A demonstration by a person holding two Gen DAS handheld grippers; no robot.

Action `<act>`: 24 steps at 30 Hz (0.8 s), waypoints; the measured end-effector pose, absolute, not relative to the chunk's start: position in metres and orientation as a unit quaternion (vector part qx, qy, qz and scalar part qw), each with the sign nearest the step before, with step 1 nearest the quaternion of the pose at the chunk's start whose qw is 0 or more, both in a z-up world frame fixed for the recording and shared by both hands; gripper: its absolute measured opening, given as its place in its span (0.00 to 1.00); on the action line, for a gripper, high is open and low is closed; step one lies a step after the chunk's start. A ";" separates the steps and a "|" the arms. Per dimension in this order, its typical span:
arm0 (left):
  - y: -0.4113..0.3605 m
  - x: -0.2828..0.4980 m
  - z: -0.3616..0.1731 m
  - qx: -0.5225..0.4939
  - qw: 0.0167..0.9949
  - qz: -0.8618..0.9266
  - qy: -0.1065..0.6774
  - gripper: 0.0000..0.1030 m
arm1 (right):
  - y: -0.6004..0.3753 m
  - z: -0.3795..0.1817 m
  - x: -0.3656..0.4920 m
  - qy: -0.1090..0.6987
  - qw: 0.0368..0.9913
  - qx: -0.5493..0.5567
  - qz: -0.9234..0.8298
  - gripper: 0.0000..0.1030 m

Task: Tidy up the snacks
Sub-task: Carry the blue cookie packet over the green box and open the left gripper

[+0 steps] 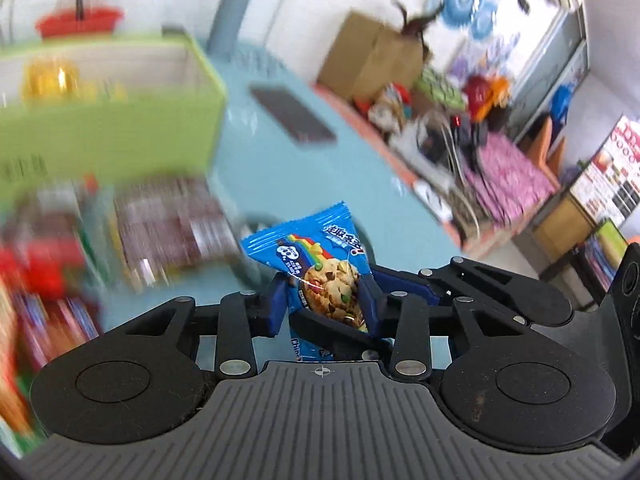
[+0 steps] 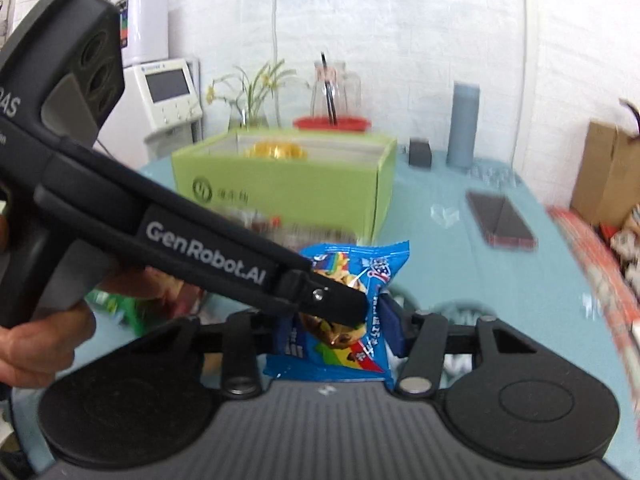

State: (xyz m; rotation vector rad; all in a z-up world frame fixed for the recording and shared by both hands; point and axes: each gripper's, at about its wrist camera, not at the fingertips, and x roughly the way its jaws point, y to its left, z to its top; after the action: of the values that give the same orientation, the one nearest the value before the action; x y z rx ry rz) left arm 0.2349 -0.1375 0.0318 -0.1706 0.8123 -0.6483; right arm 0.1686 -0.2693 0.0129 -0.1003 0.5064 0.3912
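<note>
Both grippers, left [image 1: 324, 304] and right [image 2: 340, 328], pinch one cookie packet [image 1: 320, 268] between their fingers; box [image 2: 280, 184] ahead awaits, snacks [image 1: 168, 220] remain loose.

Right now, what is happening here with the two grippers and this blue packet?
A person holds a gripper in each hand, and both are closed on one blue cookie packet above the light blue table. The left gripper pinches it from both sides; the right gripper grips the same packet. It looks like a handover. The green box behind already holds something golden.
</note>
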 end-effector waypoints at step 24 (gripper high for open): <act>-0.044 0.373 0.097 -0.101 0.930 -0.220 0.275 0.50 | -0.209 0.060 0.342 0.160 0.955 -0.046 0.245 0.84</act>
State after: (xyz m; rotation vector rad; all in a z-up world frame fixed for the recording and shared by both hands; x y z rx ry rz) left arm 0.3727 -0.0440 0.0965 -0.2076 0.5632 -0.4505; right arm 0.3419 -0.2086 0.0604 -0.0932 0.3245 0.4978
